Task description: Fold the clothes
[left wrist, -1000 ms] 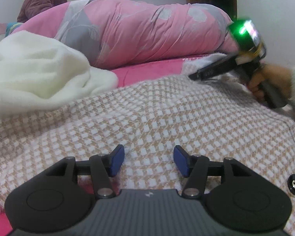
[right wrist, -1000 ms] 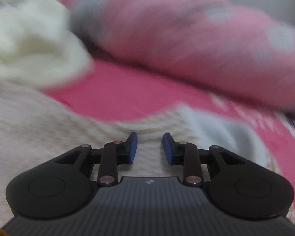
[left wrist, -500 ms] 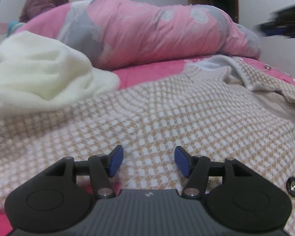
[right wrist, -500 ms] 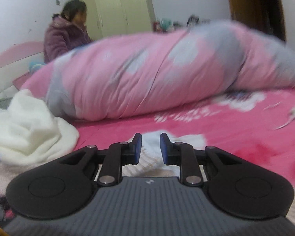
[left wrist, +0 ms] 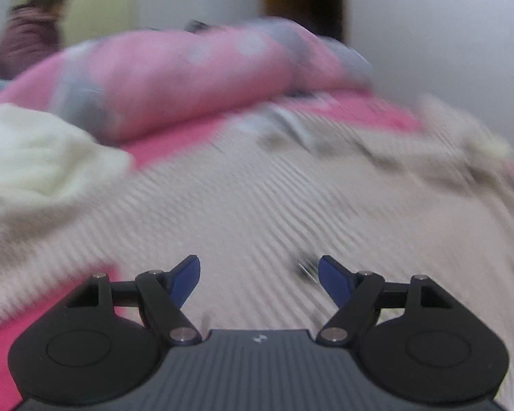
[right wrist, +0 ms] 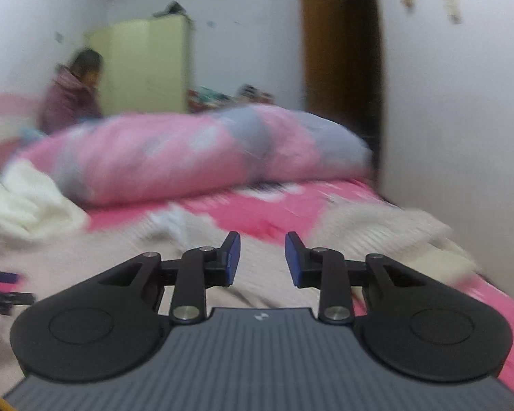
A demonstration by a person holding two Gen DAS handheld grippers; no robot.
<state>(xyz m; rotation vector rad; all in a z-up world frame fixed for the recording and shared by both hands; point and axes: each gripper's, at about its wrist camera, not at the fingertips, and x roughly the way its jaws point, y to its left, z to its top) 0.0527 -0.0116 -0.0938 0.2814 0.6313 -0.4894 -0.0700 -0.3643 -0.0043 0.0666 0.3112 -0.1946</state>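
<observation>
The left tool (left wrist: pixel 258 275) is spreading, empty, over the checked garment (left wrist: pixel 257 198). The right tool (right wrist: pixel 262 257) is opening, empty; the garment's blurred edge seems to lie at two o'clock.

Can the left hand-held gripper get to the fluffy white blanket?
Probably yes. The left hand-held gripper is opening with nothing between its jaws, and only the flat checked garment lies between it and the white blanket.

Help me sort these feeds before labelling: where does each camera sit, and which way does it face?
Left wrist: on the left gripper, jaws opening, empty, tilted down over the checked garment.
Right wrist: on the right gripper, jaws opening, empty, facing nearly level across the bed toward the wardrobe.
Shared: pink duvet, white fleece, seated person.
</observation>
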